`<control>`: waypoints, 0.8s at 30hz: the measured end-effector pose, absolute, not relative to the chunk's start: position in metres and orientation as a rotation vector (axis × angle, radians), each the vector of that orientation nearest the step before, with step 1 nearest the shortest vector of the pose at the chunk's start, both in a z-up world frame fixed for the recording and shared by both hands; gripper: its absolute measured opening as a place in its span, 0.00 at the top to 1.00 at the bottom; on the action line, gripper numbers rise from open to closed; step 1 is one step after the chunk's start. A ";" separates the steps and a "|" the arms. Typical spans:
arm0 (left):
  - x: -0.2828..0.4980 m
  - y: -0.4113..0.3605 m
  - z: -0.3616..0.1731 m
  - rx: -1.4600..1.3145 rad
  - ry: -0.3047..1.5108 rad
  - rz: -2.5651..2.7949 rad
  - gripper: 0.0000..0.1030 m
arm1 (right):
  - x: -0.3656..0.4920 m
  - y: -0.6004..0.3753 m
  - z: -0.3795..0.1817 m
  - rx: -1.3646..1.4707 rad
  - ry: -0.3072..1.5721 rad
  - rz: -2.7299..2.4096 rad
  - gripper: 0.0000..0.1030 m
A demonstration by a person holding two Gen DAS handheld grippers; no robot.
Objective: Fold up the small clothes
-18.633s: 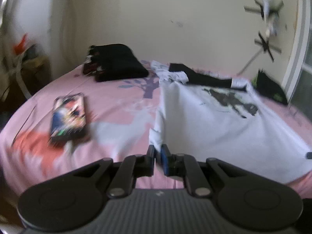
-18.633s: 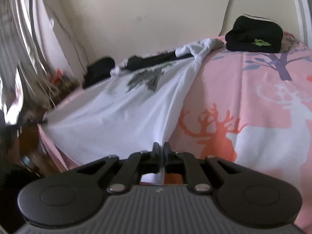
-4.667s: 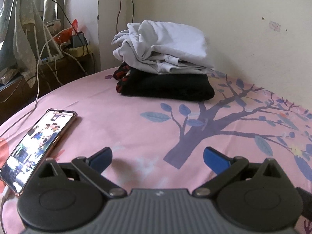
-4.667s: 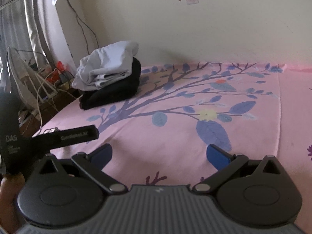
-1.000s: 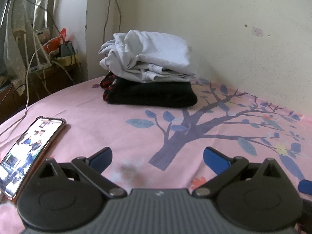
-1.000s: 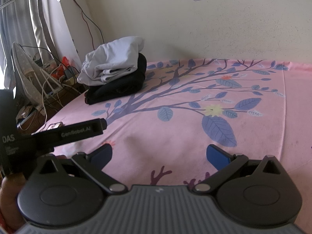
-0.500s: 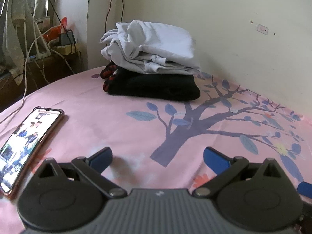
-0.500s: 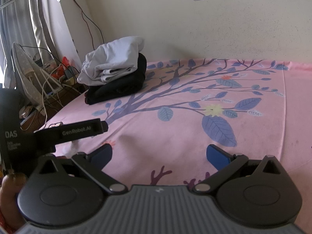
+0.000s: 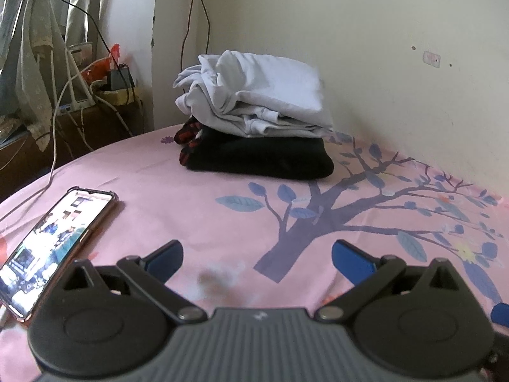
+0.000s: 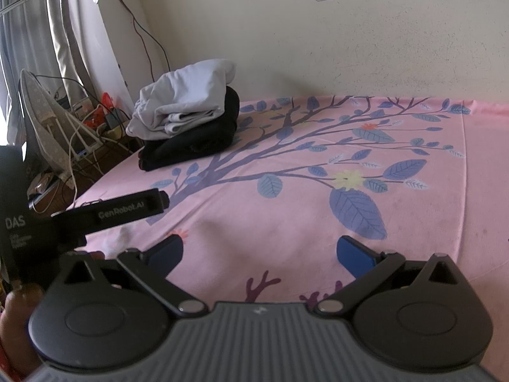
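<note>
A folded white garment (image 9: 254, 95) lies on top of a folded black garment (image 9: 264, 157) near the wall at the far corner of the pink bed. The same stack shows in the right wrist view, white (image 10: 184, 95) over black (image 10: 194, 143). My left gripper (image 9: 257, 259) is open and empty, low over the bedsheet, well short of the stack. My right gripper (image 10: 259, 253) is open and empty over the sheet to the right. The left gripper's body (image 10: 105, 213) shows at the left of the right wrist view.
A lit phone (image 9: 54, 242) lies on the pink tree-print sheet (image 9: 222, 203) to the left of my left gripper. Past the bed's left edge are cables, a router and clutter (image 9: 79, 95) by the curtain. A cream wall (image 10: 350, 31) bounds the far side.
Long ago both grippers held a spread white shirt; now it lies folded on the black pile. Over the last second both grippers stay open; the left view shifted slightly.
</note>
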State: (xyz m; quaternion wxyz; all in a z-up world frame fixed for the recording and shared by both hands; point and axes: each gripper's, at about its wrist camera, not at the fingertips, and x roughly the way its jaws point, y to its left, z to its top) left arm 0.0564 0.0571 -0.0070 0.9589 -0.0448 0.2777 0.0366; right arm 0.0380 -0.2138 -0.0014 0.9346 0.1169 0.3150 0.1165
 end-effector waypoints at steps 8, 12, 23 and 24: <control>0.057 0.061 -0.007 -0.100 0.562 0.104 0.00 | 0.038 -0.213 -0.001 0.240 0.644 0.237 0.05; 0.057 0.061 -0.007 -0.093 0.565 0.104 0.00 | 0.038 -0.213 -0.001 0.240 0.644 0.237 0.05; 0.057 0.064 -0.008 -0.113 0.582 0.100 0.00 | 0.038 -0.213 -0.001 0.240 0.644 0.237 0.05; 0.057 0.064 -0.008 -0.114 0.583 0.105 0.00 | 0.038 -0.213 -0.001 0.240 0.644 0.237 0.05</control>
